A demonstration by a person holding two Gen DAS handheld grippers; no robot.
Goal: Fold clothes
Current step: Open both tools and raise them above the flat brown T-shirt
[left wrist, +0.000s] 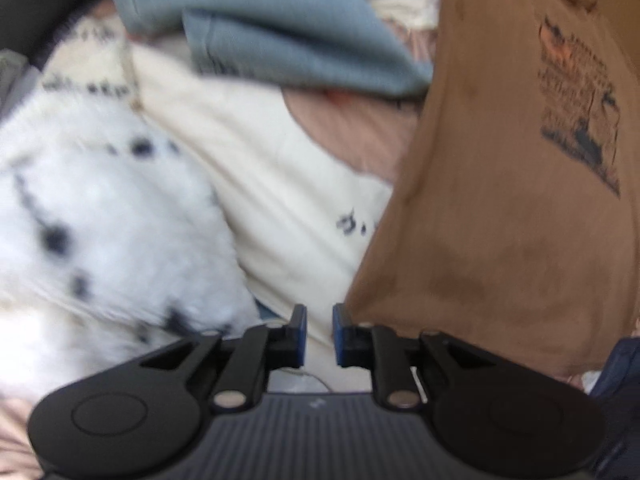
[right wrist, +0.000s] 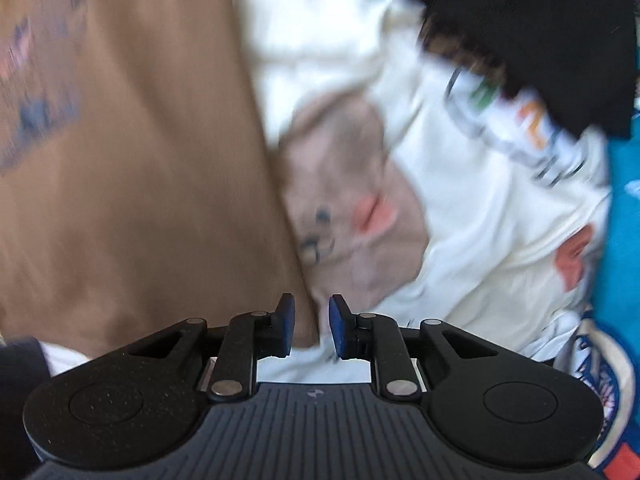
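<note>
A brown T-shirt (left wrist: pixel 500 200) with a dark printed picture (left wrist: pixel 580 112) lies spread over a pile of clothes, filling the right of the left wrist view. Its lower left corner ends right beside the right-hand finger of my left gripper (left wrist: pixel 320 334). That gripper's blue pads stand a little apart with only cream cloth showing behind the gap. In the right wrist view the same brown T-shirt (right wrist: pixel 140 200) fills the left. Its lower right corner reaches into the narrow gap of my right gripper (right wrist: pixel 312 328), and the pads are not pressing on it. Both views are blurred.
Around the shirt lie a cream garment (left wrist: pixel 272 168), a white fuzzy spotted piece (left wrist: pixel 100 220), a blue-grey garment (left wrist: pixel 272 20) and pink cloth (left wrist: pixel 352 128). The right wrist view shows a cream printed shirt (right wrist: pixel 480 200), a beige piece with a drawn face (right wrist: pixel 352 208), black cloth (right wrist: pixel 540 20) and teal cloth (right wrist: pixel 624 220).
</note>
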